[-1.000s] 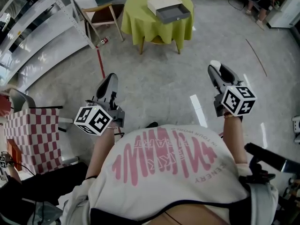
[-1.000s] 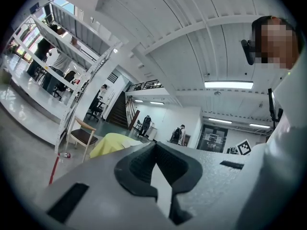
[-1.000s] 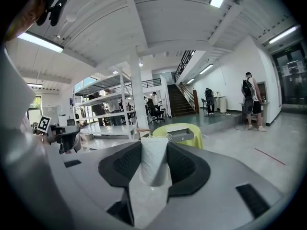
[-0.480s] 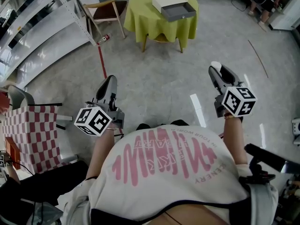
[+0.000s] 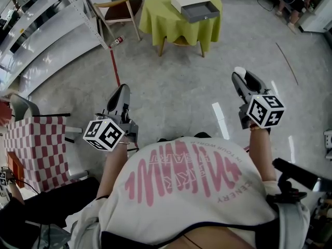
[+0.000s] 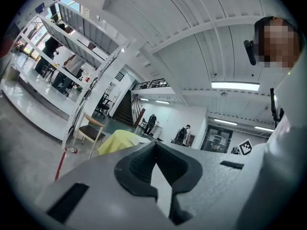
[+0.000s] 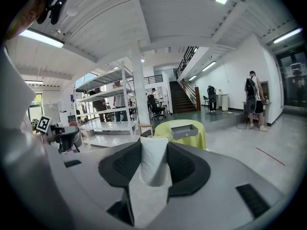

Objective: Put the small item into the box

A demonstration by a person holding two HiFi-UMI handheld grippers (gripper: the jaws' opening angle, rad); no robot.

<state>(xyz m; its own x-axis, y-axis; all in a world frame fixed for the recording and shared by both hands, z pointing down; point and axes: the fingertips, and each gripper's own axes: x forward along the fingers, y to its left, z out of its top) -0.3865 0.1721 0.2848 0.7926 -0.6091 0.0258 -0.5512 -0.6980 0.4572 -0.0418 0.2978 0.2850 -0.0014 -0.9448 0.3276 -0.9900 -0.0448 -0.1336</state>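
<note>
In the right gripper view my right gripper (image 7: 154,153) is shut on a small white item (image 7: 153,161) that stands upright between its dark pads. The head view shows that gripper (image 5: 239,74) held out at the right, with the item's white tip (image 5: 238,70) at its end. My left gripper (image 5: 123,90) is held out at the left; its jaws meet with nothing in them (image 6: 155,147). Far ahead a white box (image 5: 190,0) with an open grey drawer (image 5: 201,11) lies on a round table with a green cloth (image 5: 176,22). The drawer (image 7: 184,131) faces me.
A wooden chair (image 5: 122,10) stands left of the table, beside a white shelf rack (image 5: 46,30). A red-and-white checkered piece (image 5: 39,149) is close at my left. Grey floor lies between me and the table. People stand far off at the right (image 7: 252,97).
The table and box have drifted a little to the right and up in the head view as the person walks. Both grippers keep their pose and grip.
</note>
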